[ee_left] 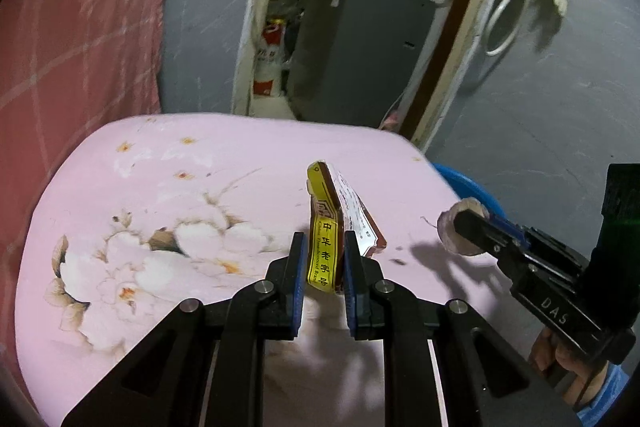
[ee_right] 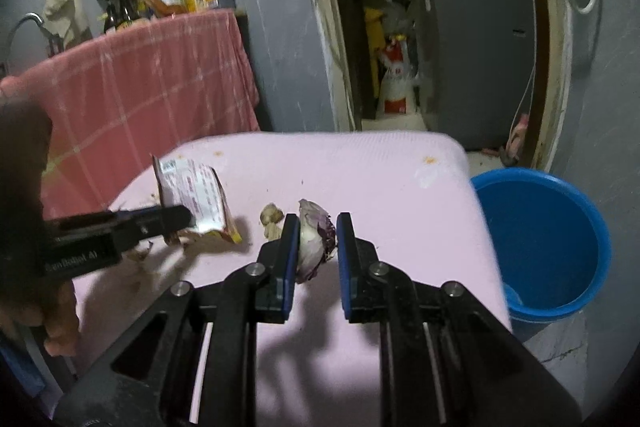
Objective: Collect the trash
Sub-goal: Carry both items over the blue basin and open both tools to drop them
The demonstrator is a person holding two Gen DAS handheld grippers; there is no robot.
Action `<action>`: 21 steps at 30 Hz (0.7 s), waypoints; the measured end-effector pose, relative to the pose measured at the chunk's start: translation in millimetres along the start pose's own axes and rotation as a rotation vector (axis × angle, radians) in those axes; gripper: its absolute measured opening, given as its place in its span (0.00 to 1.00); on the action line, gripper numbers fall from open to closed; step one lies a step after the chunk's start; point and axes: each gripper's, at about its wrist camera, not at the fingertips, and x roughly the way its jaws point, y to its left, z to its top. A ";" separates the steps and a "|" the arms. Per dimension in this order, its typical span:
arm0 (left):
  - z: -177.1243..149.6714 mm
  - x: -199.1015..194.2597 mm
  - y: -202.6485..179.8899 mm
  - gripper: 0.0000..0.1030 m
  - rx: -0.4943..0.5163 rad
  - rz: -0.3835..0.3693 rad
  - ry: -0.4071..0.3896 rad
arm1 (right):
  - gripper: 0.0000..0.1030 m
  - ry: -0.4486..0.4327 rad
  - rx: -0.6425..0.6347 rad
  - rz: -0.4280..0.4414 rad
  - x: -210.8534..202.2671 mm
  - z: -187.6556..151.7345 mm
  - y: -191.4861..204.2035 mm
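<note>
Left wrist view shows my left gripper (ee_left: 325, 259) pinching a yellow and red snack wrapper (ee_left: 325, 227) upright between narrow jaws, lifted above the pink floral tablecloth (ee_left: 160, 207). Off to its right, my right gripper (ee_right: 318, 243) is clamped on a piece of purple onion peel (ee_right: 316, 239), also raised off the tablecloth. A small brownish scrap (ee_right: 272, 217) lies on the tablecloth just beyond the peel. The blue bucket (ee_right: 560, 195) stands just past the tablecloth's right edge.
</note>
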 end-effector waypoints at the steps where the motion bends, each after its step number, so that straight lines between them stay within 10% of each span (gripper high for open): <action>1: 1.0 -1.7 -4.8 0.13 0.002 -0.007 -0.011 | 0.18 -0.019 -0.002 -0.003 -5.8 0.8 -0.9; 21: 62.1 -17.9 -113.4 0.14 0.147 -0.101 -0.324 | 0.18 -0.400 -0.033 -0.203 -110.6 47.3 -50.7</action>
